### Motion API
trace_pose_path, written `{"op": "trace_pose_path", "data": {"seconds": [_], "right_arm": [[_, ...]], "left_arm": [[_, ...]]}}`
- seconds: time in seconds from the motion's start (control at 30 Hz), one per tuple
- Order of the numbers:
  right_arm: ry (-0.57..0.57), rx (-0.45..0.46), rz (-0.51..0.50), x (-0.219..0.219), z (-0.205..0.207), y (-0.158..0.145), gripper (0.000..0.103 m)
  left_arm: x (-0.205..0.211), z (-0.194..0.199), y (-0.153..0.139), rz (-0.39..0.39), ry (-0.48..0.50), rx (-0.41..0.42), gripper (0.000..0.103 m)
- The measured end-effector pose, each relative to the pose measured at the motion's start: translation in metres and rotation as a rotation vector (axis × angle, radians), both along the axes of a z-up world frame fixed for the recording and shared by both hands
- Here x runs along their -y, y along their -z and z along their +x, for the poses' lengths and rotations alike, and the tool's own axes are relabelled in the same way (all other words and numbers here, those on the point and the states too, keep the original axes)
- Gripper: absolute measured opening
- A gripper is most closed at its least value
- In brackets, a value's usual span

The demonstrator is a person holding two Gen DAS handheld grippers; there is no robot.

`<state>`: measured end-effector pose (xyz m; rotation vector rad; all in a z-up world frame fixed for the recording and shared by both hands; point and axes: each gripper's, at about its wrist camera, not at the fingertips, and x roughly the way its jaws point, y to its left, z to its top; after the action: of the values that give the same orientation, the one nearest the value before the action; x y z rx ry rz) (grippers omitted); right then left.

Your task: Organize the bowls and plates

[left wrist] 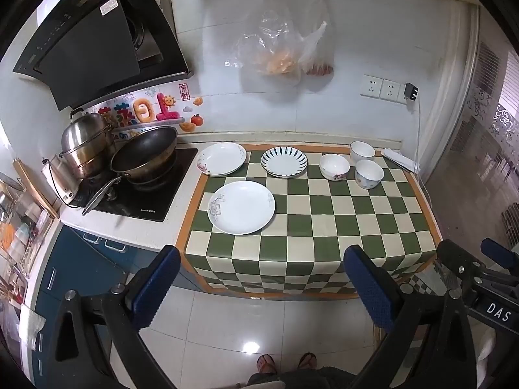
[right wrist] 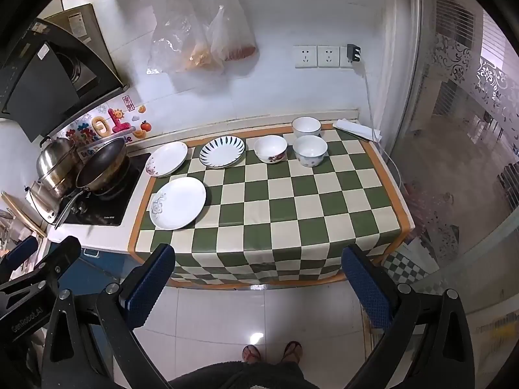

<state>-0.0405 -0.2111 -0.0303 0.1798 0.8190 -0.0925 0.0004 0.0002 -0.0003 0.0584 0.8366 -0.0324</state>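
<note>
Plates (left wrist: 241,206) and bowls (left wrist: 334,166) sit untouched (both grippers' (left wrist: 261,287) jaws gape, empty).

Green-and-cream checked cloth (left wrist: 324,220) with orange border; round white plate with dark blue radiating stripes (left wrist: 284,161); round white bowl with red flowers (left wrist: 334,166).

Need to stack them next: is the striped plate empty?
Empty. The striped plate shows its bare white centre in both views, lying flat on the checked cloth.
</note>
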Motion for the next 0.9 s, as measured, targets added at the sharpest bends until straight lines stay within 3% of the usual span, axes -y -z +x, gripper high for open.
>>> {"op": "trace_pose_path", "data": {"seconds": [0.9], "right_arm": [[0.01,0.004,-0.01,0.003,0.002,-0.003,0.103]], "left_arm": [[0.011,0.007,-0.004,0.007,0.002,0.009,0.103]]}}
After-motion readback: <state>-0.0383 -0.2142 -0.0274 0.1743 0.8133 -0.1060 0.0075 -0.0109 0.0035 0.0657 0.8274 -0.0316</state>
